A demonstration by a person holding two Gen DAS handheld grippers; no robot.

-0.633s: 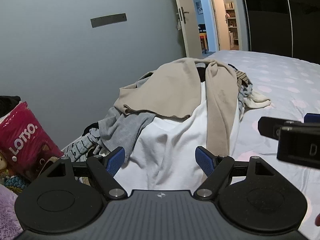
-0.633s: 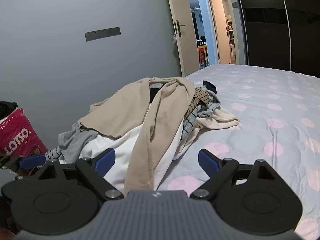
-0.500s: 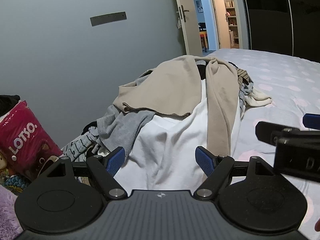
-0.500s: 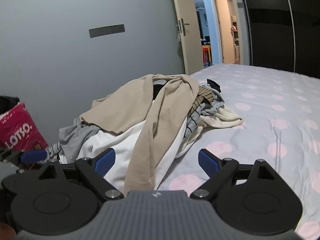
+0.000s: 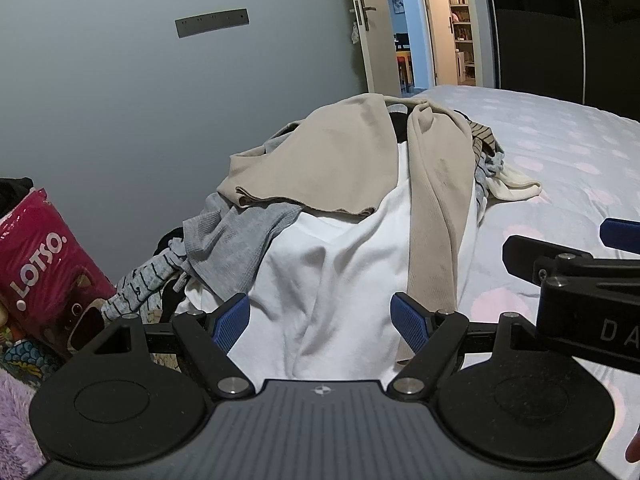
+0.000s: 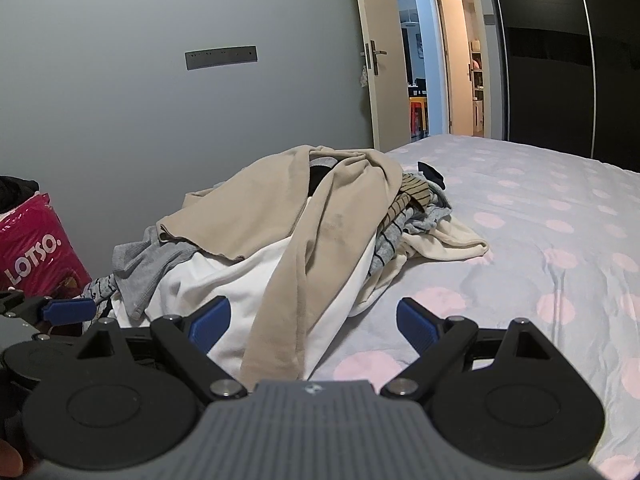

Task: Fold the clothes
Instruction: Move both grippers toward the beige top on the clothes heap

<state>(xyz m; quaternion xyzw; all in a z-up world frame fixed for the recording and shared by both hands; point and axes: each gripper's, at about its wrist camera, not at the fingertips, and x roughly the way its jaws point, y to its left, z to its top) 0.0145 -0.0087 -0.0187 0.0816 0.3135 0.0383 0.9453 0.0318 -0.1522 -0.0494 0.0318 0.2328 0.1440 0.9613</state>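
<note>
A heap of clothes lies on the bed against the grey wall. On top is a beige garment [image 5: 344, 160] [image 6: 288, 208] draped over a white shirt [image 5: 336, 272] [image 6: 248, 280]. Grey and striped pieces [image 5: 236, 236] stick out at the left, a cream piece [image 6: 452, 240] at the right. My left gripper [image 5: 320, 322] is open and empty, just in front of the white shirt. My right gripper [image 6: 314, 322] is open and empty, over the near end of the beige garment. The right gripper's body shows at the right edge of the left wrist view [image 5: 580, 280].
The bed sheet [image 6: 540, 240] is pale lilac with pink dots and stretches to the right. A pink LOTSO package [image 5: 44, 256] [image 6: 32, 256] stands at the left by the wall. An open door [image 6: 400, 80] and a dark wardrobe [image 6: 560, 60] lie beyond the bed.
Both grippers have shifted slightly toward the heap. Both stay open and empty. The clothes have not moved.
</note>
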